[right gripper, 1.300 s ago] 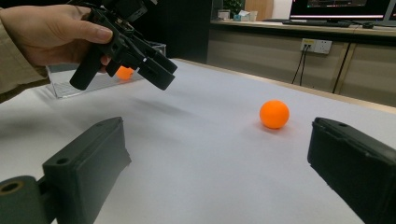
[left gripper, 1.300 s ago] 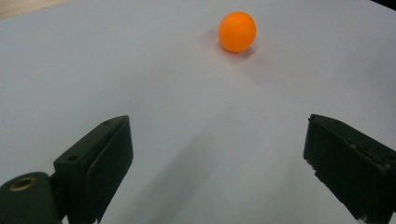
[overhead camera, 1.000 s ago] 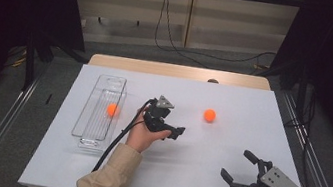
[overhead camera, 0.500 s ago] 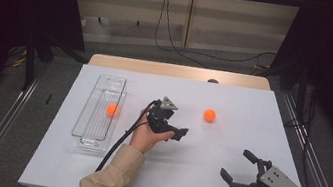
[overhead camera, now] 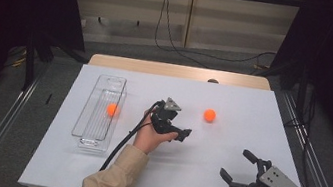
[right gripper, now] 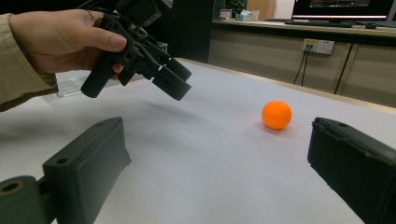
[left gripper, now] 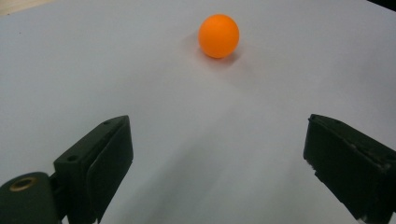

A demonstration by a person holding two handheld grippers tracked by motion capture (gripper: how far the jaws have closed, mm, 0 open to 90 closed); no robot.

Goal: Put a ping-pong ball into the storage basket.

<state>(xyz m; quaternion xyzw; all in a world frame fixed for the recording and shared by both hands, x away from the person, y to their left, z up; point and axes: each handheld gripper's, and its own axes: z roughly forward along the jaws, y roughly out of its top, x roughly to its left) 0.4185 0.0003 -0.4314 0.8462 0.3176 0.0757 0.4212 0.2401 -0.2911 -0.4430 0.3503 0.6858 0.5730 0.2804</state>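
High view, looking down on a white worktop (overhead camera: 191, 178): the left gripper (overhead camera: 179, 135) sits just left of the frame's centre, held in a hand (overhead camera: 149, 139) whose tan sleeve rises from the bottom edge. Its jaws are spread apart with nothing between them, and they point toward the right of the frame. An orange ball (overhead camera: 209, 115) lies on the worktop to the upper right of those jaws, near them but clearly apart.

At the lower right of this frame the right gripper (overhead camera: 236, 168) rests low over the worktop, its jaws likewise spread and empty, pointing toward the upper left. The ball is well apart from it, up and to the left.

At the left of the frame lies a long clear tray (overhead camera: 102, 88), and a second orange ball (overhead camera: 112, 109) sits inside it, about halfway along.

Left gripper view: the two black jaws rise from the lower corners, wide apart, with bare white worktop (left gripper: 140, 70) between them. The orange ball (left gripper: 218, 35) sits at the upper centre, ahead of the jaws and roughly in line with the gap, touching neither.

Right gripper view: the orange ball (right gripper: 276, 114) lies right of centre, beyond the open jaws and nearer the right-hand one. The left gripper (right gripper: 175, 79) hangs at the upper left, tilted down toward the worktop.
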